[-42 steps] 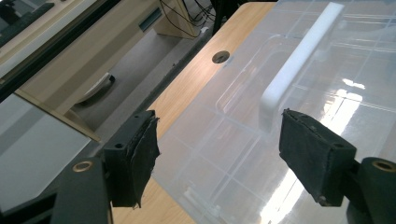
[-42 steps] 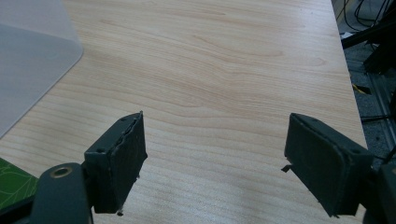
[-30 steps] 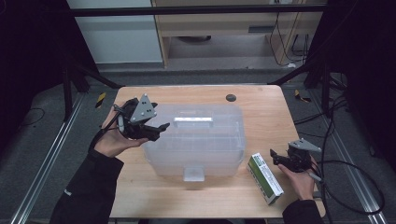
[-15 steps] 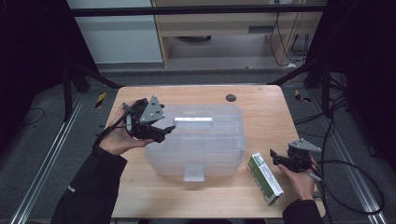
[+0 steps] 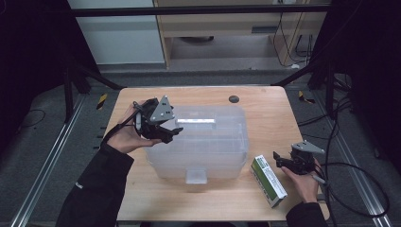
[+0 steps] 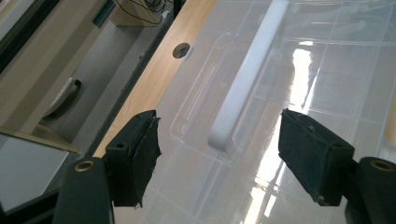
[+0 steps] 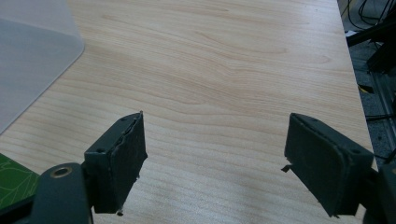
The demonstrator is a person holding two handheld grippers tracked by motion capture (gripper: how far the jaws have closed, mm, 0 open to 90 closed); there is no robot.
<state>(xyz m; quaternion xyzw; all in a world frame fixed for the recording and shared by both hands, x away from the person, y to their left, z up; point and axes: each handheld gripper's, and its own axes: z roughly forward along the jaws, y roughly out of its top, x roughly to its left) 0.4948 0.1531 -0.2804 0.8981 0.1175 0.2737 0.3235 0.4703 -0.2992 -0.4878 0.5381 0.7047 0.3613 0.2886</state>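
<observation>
two grippers, both spread and empty: our left gripper (image 5: 168, 130) hovers over the clear plastic lidded storage box (image 5: 203, 146) mid-table, right gripper (image 5: 283, 160) beside the green-white carton (image 5: 268, 180).

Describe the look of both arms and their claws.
Both sleeves are black. Each hand grips a black two-jaw claw: the left claw and right claw have flat, dark rubbery pads, worn at the edges. A grey three-cornered plate tops each, and a black cable trails from the right.

In the left gripper view the white handle (image 6: 247, 79) of the clear box (image 5: 208, 142) runs off the top edge, and the green carton (image 7: 11, 184) beside that box is cut to 1 corner in the right gripper view.
</observation>
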